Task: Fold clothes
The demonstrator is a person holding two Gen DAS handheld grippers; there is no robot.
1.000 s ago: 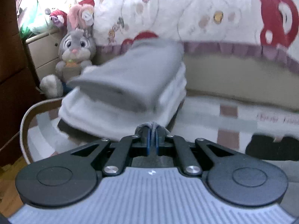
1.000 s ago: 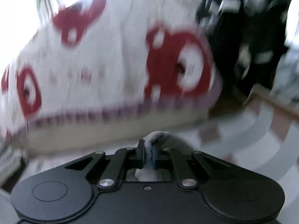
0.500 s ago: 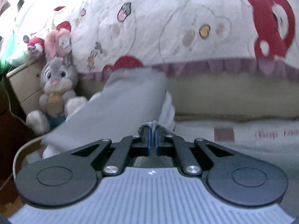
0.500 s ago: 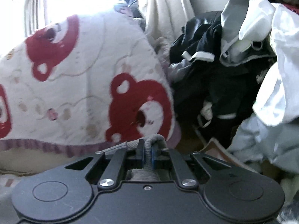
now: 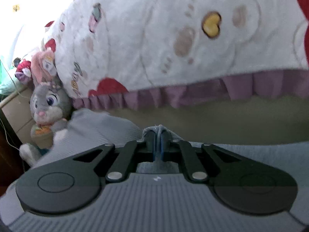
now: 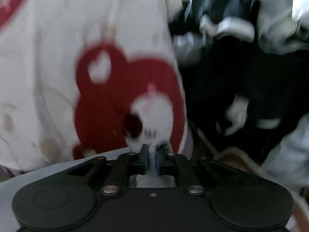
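Quilted bear-print blanket (image 5: 173,38) behind; both grippers (image 5: 158,145) (image 6: 152,160) pinching soft grey ribbed garment (image 5: 92,133).

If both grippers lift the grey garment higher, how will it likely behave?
The grey garment is probably floppy: it bunches between the left gripper and in the right gripper. It likely sags between them. It seems light, since small pinches hold it.

Right gripper (image 6: 152,159): jaws closed on a bunched fold of grey garment (image 6: 153,150), which trails left beneath the gripper body. Far left: white quilt (image 6: 58,67) with a red bear print, hanging down, lilac trim at its lower edge. Far right: heap of dark and pale clothes (image 6: 241,58), blurred; individual items cannot be distinguished.
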